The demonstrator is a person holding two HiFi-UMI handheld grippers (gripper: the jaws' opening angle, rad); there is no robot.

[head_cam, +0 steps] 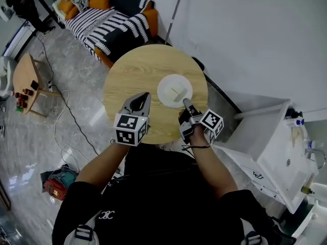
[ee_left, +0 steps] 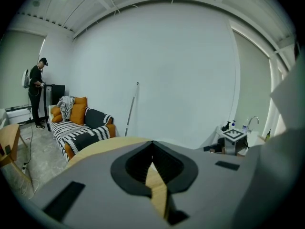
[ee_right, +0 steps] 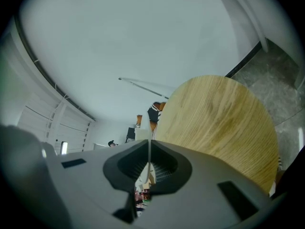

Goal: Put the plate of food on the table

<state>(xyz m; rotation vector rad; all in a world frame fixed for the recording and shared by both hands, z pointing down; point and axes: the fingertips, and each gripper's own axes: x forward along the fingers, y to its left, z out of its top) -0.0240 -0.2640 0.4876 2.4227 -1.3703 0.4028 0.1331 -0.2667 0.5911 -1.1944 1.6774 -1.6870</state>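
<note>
A white plate carrying a pale block of food rests on the round wooden table, right of its centre. My right gripper reaches in from the near side and is shut on the plate's near rim. In the right gripper view its jaws meet on a thin white sliver of the plate, with the tabletop beyond. My left gripper hovers over the table's near left part, shut and holding nothing. In the left gripper view its jaws are pressed together.
A striped sofa with orange cushions stands behind the table. A small wooden side table and floor cables lie to the left, with a red tool on the floor. A white cabinet is at right. A person stands far off.
</note>
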